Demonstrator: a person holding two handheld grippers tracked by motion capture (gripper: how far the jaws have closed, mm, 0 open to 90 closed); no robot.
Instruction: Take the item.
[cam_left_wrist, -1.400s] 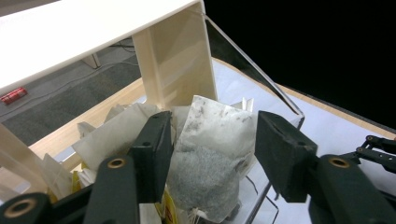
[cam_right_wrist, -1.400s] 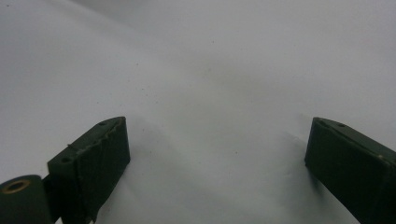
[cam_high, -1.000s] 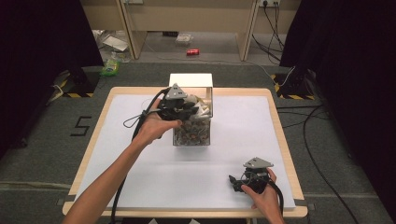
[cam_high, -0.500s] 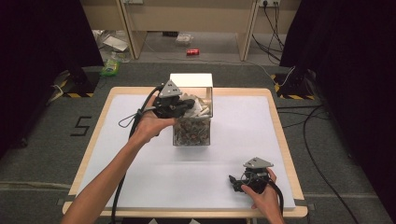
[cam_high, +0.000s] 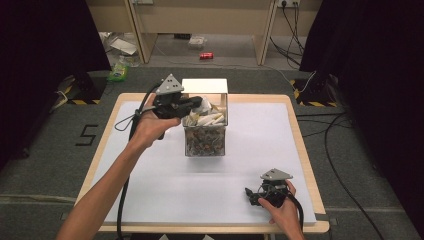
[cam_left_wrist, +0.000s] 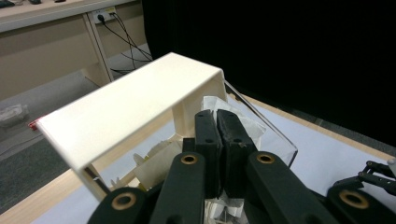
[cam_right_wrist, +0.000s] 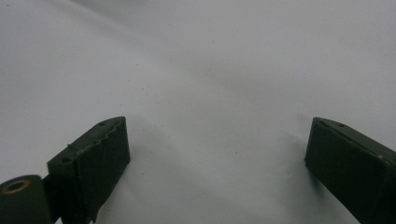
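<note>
Left tongs (cam_high: 196, 103) together, tip to tip, above the open half of the box (cam_high: 205, 142) near the worktop's (cam_high: 150, 185) twelve o'clock edge. Possibly nipping a thin corner of the white paper (cam_high: 210, 119) heaped inside, though pressed too close in the left gripper view to be sure. Right tongs (cam_high: 250, 194) apart, nothing between, lying on the worktop at about five o'clock, well apart from the box.

Risks, judged from here:
- With so slight a bite, any paper likely to slip free and drop back in, or land on the worktop beside the box.
- Lifting toward twelve o'clock liable to catch the white lid (cam_high: 204, 86) bridging the far half of the box, knocking it off or snagging paper beneath it.
- Tangled sheets apt to drag neighbours out together.
- Nothing steadying the box, so a hard tug could tilt or slide it.
</note>
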